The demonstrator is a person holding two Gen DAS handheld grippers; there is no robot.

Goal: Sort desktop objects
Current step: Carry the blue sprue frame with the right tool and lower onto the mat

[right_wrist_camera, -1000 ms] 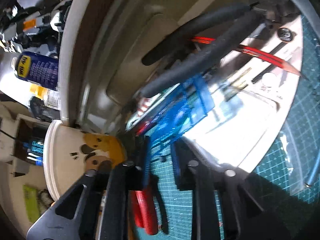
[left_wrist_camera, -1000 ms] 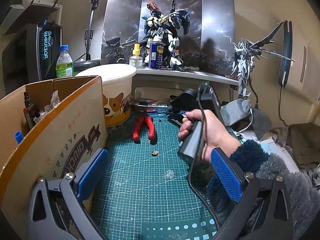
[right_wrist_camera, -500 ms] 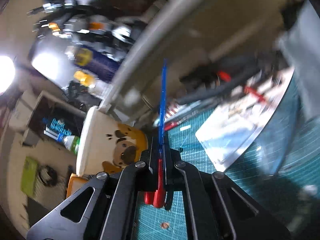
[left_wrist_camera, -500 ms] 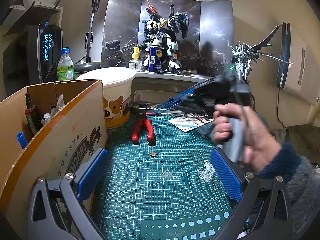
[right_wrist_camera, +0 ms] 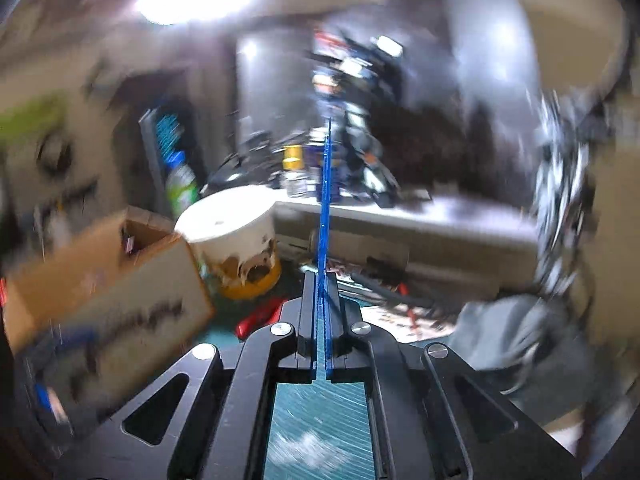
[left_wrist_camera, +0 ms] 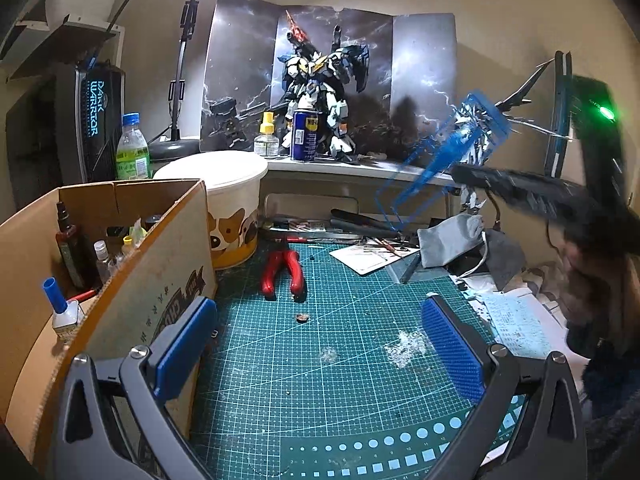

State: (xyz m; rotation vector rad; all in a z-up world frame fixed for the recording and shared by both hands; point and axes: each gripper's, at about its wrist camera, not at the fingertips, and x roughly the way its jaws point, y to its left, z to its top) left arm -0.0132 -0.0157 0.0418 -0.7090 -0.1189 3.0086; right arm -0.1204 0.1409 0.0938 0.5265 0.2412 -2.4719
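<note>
My right gripper point(right_wrist_camera: 320, 280) is shut on a thin blue plastic parts frame point(right_wrist_camera: 326, 200), seen edge-on and upright between the pads. In the left wrist view the same blue frame point(left_wrist_camera: 440, 160) hangs tilted in the air at the right, above the desk's back clutter, with the right gripper point(left_wrist_camera: 460, 172) blurred and a hand behind it. My left gripper point(left_wrist_camera: 316, 308) stands open low over the green cutting mat point(left_wrist_camera: 320, 380), with nothing between its blue pads. Red-handled pliers point(left_wrist_camera: 282, 270) lie on the mat ahead of it.
A cardboard box point(left_wrist_camera: 132, 280) of bottles and pens stands at the left, a white tub with a dog picture point(left_wrist_camera: 224, 200) behind it. Black pliers point(left_wrist_camera: 360, 218), a white card point(left_wrist_camera: 368, 254) and a grey pouch point(left_wrist_camera: 452, 240) lie at the back. Model robots stand on the shelf.
The right gripper closed on the blue frame at the back of the desk, rolled upright, and lifted it up and to the right. The left gripper stayed put.
</note>
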